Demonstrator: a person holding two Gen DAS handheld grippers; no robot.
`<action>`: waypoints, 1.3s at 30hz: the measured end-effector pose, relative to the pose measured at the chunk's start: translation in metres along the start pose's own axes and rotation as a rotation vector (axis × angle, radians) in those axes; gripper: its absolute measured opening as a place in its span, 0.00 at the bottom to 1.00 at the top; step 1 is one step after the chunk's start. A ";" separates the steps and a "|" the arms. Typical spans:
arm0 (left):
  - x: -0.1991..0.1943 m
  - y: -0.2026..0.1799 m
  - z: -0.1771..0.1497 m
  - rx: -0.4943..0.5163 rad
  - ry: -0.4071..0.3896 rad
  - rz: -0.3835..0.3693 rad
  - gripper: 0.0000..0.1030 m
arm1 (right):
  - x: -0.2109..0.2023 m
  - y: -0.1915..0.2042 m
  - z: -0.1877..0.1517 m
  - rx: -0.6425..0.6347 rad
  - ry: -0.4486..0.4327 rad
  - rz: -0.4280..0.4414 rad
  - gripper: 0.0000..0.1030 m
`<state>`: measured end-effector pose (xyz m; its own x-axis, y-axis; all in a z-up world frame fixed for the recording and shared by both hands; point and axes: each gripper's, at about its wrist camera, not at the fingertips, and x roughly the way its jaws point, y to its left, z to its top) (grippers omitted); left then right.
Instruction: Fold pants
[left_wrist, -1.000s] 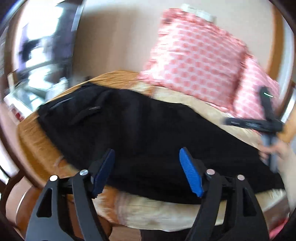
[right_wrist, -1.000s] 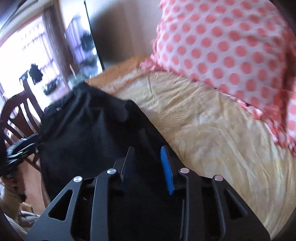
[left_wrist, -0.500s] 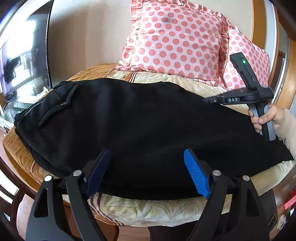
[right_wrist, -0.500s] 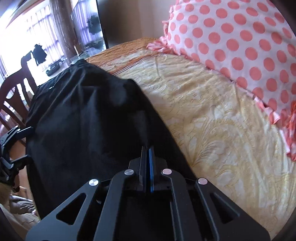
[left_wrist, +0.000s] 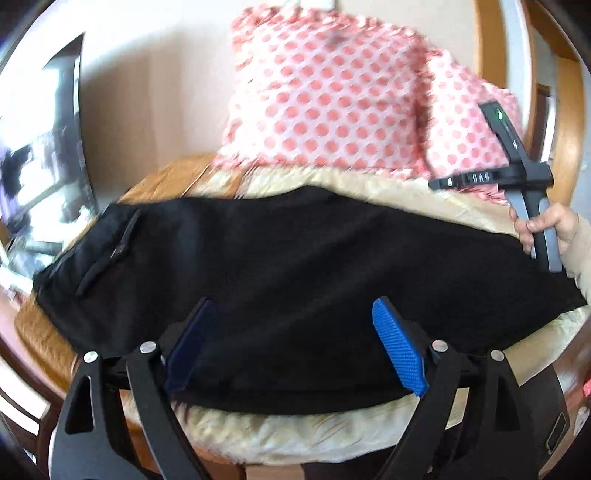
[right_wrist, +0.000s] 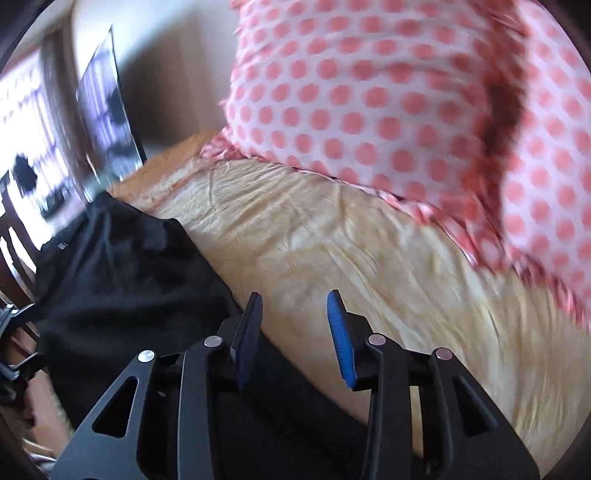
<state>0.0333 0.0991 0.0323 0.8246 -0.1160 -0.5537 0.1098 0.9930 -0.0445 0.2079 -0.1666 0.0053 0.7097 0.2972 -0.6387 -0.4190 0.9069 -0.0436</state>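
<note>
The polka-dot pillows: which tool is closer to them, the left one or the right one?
Right. The right tool hangs open over the yellow bedspread just below the polka-dot pillows. The left tool sits open at the bed's near edge, with the black pants between.

This is a bedroom in a home. A bed with a pale yellow patterned bedspread fills both views, and 2 white pillows with pink polka dots and frilled edges lean against a plain cream wall at its head. A curved wooden bed frame rises at the right of the left wrist view. A dark flat television screen stands beside the bed and mirrors the room. In the right wrist view, a dark wooden chair sits at the left edge, near a bright window with curtains. Black fabric pants lie spread flat across the bedspread.
</note>
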 end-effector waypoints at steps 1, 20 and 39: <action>0.000 -0.007 0.003 0.022 -0.019 -0.013 0.88 | -0.003 -0.001 -0.008 -0.004 0.013 -0.010 0.37; 0.034 -0.048 -0.025 0.081 0.083 -0.095 0.98 | -0.210 -0.163 -0.197 0.723 -0.130 -0.751 0.63; 0.037 -0.051 -0.024 0.096 0.083 -0.078 0.98 | -0.242 -0.161 -0.296 0.930 -0.189 -0.766 0.41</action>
<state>0.0451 0.0451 -0.0055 0.7632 -0.1868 -0.6185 0.2282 0.9735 -0.0125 -0.0642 -0.4733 -0.0607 0.6989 -0.4399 -0.5639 0.6544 0.7114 0.2561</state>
